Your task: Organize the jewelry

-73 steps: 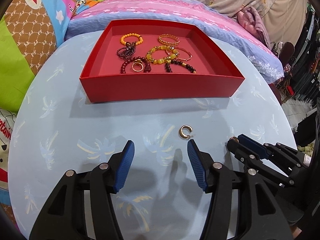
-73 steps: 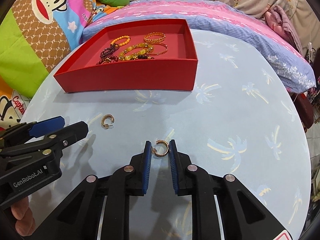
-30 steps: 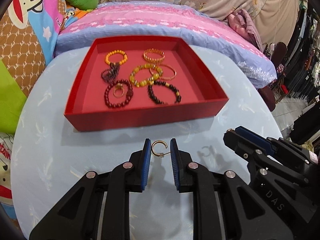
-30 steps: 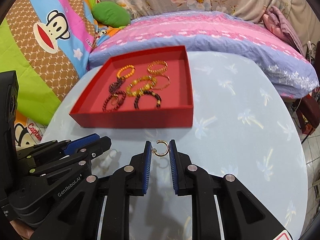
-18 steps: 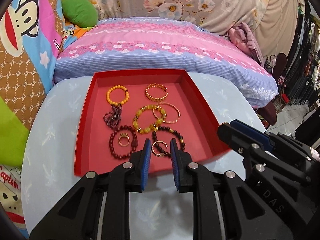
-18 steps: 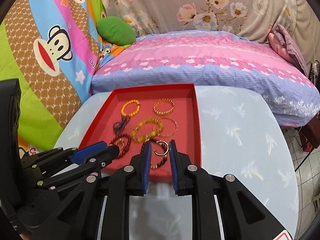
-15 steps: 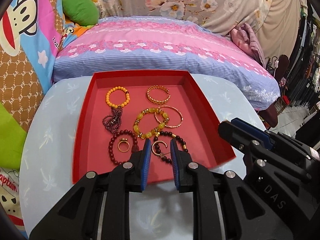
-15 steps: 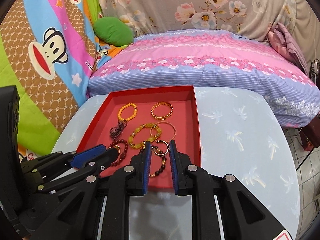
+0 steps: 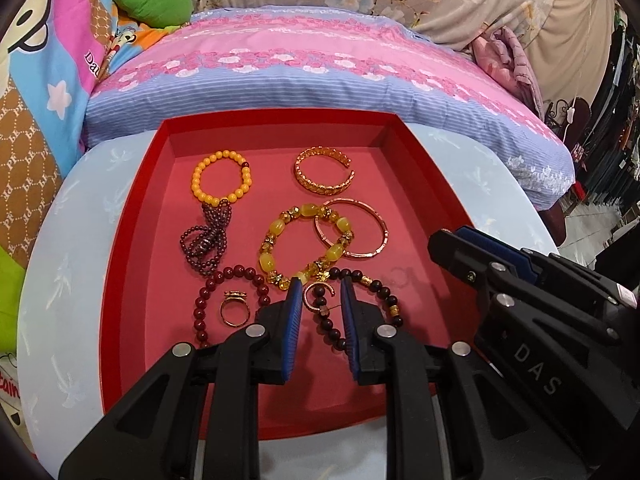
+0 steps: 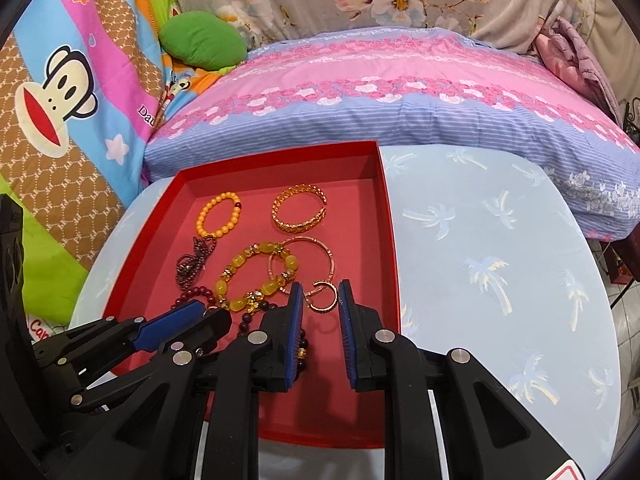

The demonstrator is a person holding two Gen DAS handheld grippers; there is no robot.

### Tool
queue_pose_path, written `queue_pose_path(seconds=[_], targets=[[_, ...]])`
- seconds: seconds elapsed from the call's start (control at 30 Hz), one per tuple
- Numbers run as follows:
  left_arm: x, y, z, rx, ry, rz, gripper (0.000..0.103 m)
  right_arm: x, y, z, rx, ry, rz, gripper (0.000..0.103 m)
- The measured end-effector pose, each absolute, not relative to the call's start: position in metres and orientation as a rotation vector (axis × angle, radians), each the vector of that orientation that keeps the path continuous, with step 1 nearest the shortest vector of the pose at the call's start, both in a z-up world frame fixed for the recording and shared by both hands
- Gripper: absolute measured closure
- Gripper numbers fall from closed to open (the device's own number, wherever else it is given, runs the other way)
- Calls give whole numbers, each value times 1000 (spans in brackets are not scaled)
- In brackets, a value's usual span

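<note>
Both grippers over the red tray (image 9: 132,240), which sits on a round light-blue table (image 10: 500,280) with a palm print. Left gripper (image 9: 320,300) has its jaws narrowed to a small gap, pinching a small gold hoop earring (image 9: 316,298) between the blue pads, the earring hanging above the dark bead bracelet (image 9: 384,300) at the tray's near side. Right gripper (image 10: 319,300), jaws likewise close, pinches a second gold hoop earring (image 10: 322,298) over the tray's right half, close to the right wall. In the left wrist view the right gripper shows at 3 o'clock of the left one; in the right wrist view the left gripper shows at 9 o'clock, low over the tray. Tray contents: orange bead bracelet (image 9: 221,176) at 11 o'clock, gold cuff (image 9: 323,176) at 12 o'clock, yellow stone bracelet (image 9: 304,246) in the centre overlapping a thin rose-gold bangle (image 9: 352,228), tangled dark purple bead strand (image 9: 206,236) at 9 o'clock, dark red bead bracelet (image 9: 232,280) at 7 o'clock with a gold ring (image 9: 235,312) lying inside it. Pink-and-lavender striped cushion (image 10: 400,92) beyond the table at 12 o'clock, green pillow (image 10: 202,42) at 11 o'clock.
</note>
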State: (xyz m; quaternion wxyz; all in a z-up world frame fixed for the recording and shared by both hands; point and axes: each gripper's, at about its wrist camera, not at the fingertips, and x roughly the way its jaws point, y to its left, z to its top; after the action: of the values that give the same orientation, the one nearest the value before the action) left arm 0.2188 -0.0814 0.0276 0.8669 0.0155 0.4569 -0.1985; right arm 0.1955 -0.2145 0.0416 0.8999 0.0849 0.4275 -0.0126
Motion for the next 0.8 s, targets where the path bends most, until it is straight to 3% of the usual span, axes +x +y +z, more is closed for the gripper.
queue_pose_path(seconds=[0.33, 0.63, 0.8], targets=[[226, -83, 16, 33, 979, -394, 83, 203, -215, 30, 179, 904, -28, 85], [224, -80, 16, 39, 974, -363, 69, 197, -216, 36, 177, 882, -47, 70], [217, -83, 22, 57, 958, -368, 69, 191, -214, 43, 180, 870, -42, 66]])
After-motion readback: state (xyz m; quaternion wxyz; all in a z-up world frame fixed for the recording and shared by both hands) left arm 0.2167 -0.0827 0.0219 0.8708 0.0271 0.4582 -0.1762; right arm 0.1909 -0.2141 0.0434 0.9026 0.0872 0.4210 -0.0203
